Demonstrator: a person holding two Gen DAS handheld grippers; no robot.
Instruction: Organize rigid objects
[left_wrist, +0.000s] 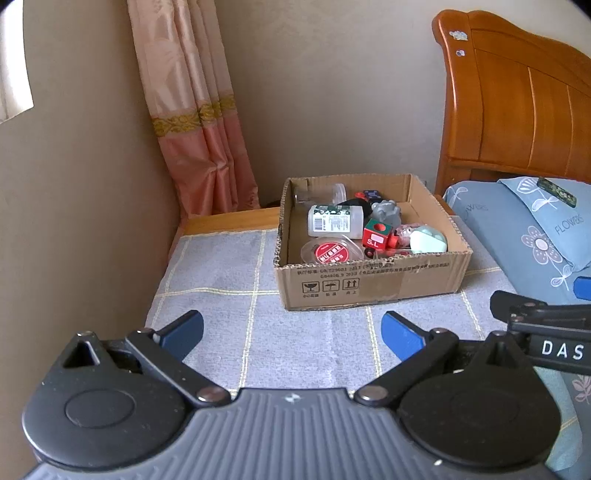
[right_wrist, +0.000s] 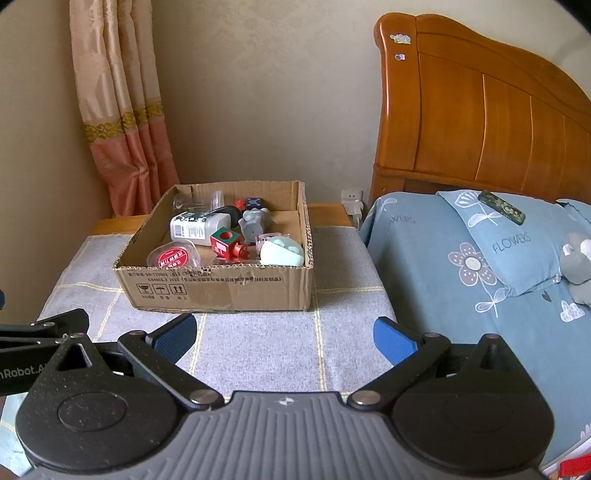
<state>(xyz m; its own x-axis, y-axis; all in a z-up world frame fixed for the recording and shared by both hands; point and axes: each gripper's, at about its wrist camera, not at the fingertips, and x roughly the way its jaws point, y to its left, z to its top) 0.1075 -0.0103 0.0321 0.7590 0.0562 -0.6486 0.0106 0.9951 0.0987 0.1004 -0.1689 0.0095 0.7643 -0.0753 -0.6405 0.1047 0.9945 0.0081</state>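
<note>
On the grey checked cloth (right_wrist: 258, 343) sits a cardboard box (right_wrist: 221, 291), loosely filled: white bottle (right_wrist: 197, 226), red block (right_wrist: 224, 240), grey toy (right_wrist: 254, 221), round lidded tub (right_wrist: 173, 256). Left gripper (left_wrist: 291, 332) and right gripper (right_wrist: 284, 334) both spread wide, empty, short of the box. Judgement: collecting looks mostly done; the dark bar (right_wrist: 501, 206) on the pillow may remain.

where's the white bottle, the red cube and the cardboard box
white bottle (left_wrist: 334, 220): left wrist view, on its printed label
red cube (left_wrist: 376, 234): left wrist view, on its front face
cardboard box (right_wrist: 221, 291): right wrist view, on its front wall
</note>
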